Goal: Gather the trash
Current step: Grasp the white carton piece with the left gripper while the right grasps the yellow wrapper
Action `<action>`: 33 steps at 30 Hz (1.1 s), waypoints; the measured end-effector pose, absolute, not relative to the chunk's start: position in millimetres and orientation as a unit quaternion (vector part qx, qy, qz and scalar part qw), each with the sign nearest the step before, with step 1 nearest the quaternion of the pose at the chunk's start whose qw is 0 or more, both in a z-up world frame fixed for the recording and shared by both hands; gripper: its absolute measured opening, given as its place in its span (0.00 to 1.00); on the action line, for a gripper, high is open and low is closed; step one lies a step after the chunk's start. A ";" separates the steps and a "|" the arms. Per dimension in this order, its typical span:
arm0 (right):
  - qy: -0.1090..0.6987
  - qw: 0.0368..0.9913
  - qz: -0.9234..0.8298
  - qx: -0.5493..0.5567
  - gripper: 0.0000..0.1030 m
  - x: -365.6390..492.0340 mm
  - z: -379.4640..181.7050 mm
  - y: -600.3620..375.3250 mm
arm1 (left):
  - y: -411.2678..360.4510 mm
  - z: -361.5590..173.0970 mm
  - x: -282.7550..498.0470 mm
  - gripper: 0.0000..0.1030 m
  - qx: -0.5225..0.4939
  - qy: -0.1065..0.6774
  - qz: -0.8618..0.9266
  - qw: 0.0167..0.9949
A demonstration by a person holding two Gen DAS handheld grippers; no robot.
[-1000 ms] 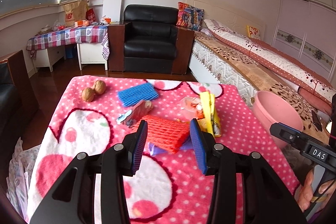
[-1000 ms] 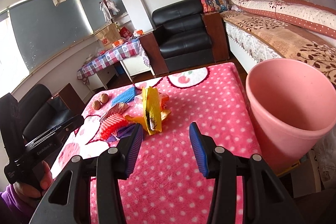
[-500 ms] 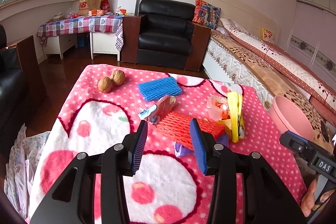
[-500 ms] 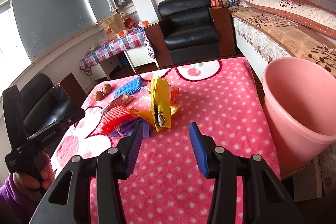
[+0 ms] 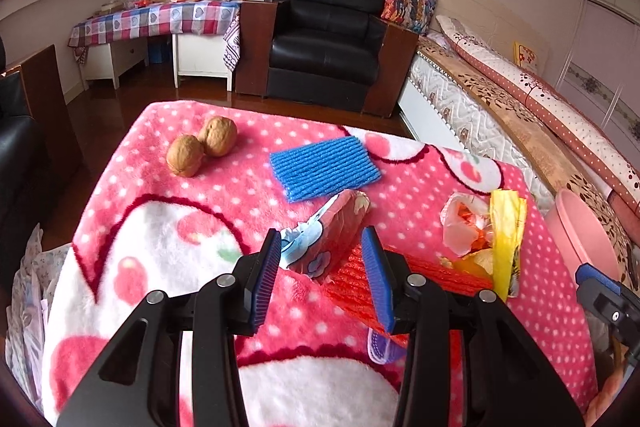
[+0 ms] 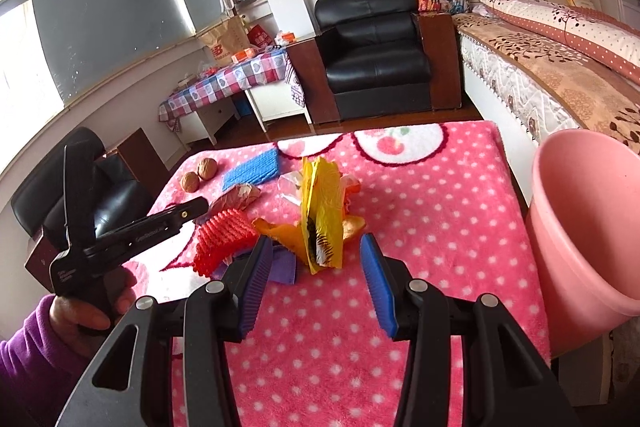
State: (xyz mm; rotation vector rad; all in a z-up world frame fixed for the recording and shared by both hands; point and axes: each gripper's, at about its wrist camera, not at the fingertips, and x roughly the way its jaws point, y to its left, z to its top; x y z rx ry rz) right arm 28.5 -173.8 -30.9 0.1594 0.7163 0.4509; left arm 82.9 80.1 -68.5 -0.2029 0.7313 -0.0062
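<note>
The left tool [image 5: 322, 269] stands wide, holding nothing, its blue pads flanking the crumpled pink printed snack wrapper [image 5: 334, 233] that lies on the pink polka-dot fleece bench [image 5: 160, 211]. To take it well, I judge the tool should sink until both pads pass the wrapper's sides, then pinch only the foil, keeping clear of the red ribbed foam net [image 5: 420, 277] just beside it and of the soft fleece underneath. The right tool [image 6: 316, 277] is also wide and empty, aimed at the upright yellow plastic bag [image 6: 322, 217]. The pink plastic bin [image 6: 588, 227] waits off the bench's right edge. The blue ribbed foam net [image 5: 324, 167] and two walnuts [image 5: 202, 147] lie farther back. Compared with a second ago, the left tool has come forward and lower, so the wrapper now sits between its pads; the right has edged nearer the bag.
</note>
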 end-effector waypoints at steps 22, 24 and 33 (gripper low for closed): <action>0.390 0.892 0.210 0.084 0.44 62.1 -59.4 -148.8 | 93.1 -63.4 69.5 0.08 -0.125 0.344 -0.019 0.931; 0.393 0.892 0.207 0.083 0.44 66.1 -61.8 -146.9 | 95.3 -56.6 62.5 0.08 -0.130 0.333 -0.022 0.934; 0.415 0.886 0.190 0.082 0.22 77.7 -74.2 -141.8 | 99.2 -42.0 46.9 0.08 -0.139 0.326 -0.026 0.935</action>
